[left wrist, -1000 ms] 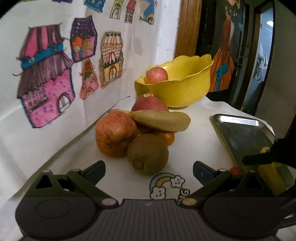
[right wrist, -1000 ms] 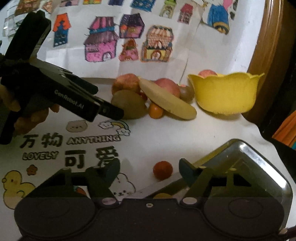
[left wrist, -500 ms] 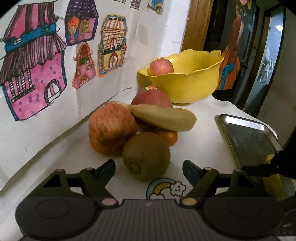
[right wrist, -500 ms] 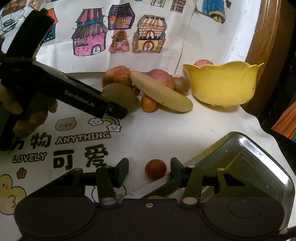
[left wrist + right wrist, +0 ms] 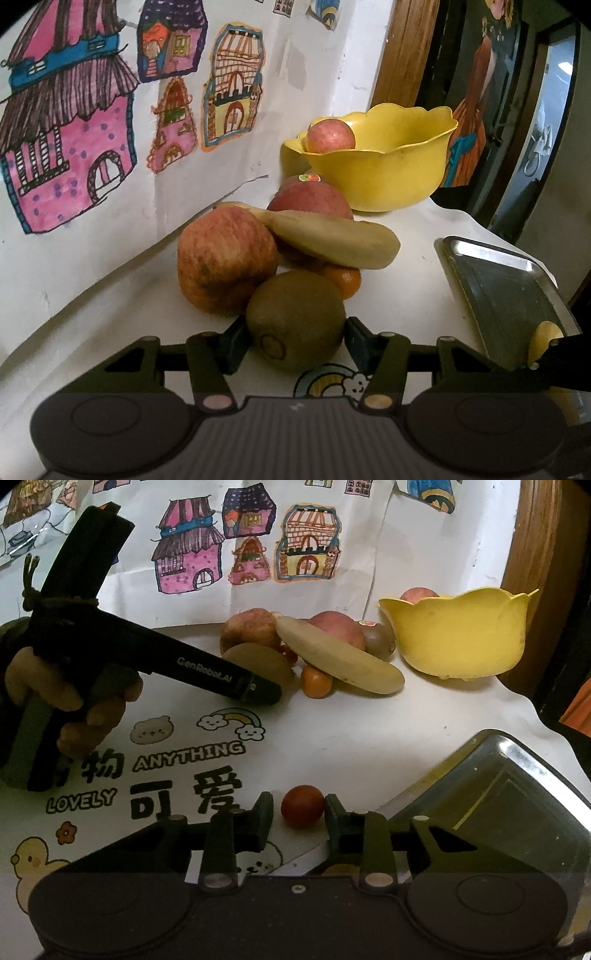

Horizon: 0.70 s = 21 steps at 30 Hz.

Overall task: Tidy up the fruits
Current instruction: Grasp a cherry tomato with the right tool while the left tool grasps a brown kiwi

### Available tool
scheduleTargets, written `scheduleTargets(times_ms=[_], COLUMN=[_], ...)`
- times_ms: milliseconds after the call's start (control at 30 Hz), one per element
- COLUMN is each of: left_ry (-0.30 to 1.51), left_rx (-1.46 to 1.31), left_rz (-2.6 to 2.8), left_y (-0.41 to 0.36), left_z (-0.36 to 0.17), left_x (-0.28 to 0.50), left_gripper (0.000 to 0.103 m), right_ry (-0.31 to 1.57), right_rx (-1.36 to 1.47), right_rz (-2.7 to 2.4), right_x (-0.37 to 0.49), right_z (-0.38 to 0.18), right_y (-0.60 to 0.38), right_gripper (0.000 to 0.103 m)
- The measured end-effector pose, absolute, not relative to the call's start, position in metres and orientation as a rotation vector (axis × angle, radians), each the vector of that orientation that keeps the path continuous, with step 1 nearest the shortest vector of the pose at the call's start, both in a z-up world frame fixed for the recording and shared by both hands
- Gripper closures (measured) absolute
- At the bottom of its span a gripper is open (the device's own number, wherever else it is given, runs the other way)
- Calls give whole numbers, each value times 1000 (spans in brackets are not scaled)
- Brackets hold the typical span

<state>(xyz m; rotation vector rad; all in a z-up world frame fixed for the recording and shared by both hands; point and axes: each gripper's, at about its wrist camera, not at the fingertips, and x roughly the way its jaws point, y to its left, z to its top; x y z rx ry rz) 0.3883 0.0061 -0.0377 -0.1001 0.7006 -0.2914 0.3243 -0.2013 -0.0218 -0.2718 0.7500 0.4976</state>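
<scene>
in the left wrist view the left gripper (image 5: 295, 334) has its two fingers either side of a kiwi (image 5: 295, 320), and both pads look to be touching its skin, so i judge it closed on the fruit, though how firm the hold is cannot be told. the kiwi sits on the white printed cloth (image 5: 406, 295) at the near edge of a pile: a reddish apple (image 5: 225, 258) just left of it, a pale banana (image 5: 332, 238) lying across a second apple (image 5: 310, 197), a small orange (image 5: 345, 280) tucked beneath. farther off stands a yellow bowl (image 5: 388, 173) with one apple (image 5: 330, 137) in it; a metal tray (image 5: 506, 280) lies to the right. a kiwi is light, fuzzy and not slippery, but soft; a hold across its widest middle with gentle pressure seems right.

in the right wrist view the right gripper (image 5: 298, 812) is low over the cloth, its fingers open around a small red tomato-like fruit (image 5: 302, 805), with a gap on the left side. this one is smooth, light and easily crushed or rolled. a person's hand (image 5: 74, 698) grips the left tool's handle at the far left, the tool angled down and rightward into the pile. the tray's corner lies just right of the right gripper.
</scene>
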Motion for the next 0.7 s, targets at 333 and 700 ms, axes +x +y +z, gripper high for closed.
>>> scheduleTargets(times_ms=[333, 700], left_ry=[718, 729], left_rx=[-102, -120], left_rz=[-323, -331], left_y=[4, 7], left_z=[-35, -33], left_x=[367, 353], left_gripper=[43, 44], right_ry=[722, 727], right_rx=[-262, -205], right_rz=[500, 515], right_x=[322, 330], right_z=[-24, -26], right_y=[-197, -198], right_gripper=[83, 76])
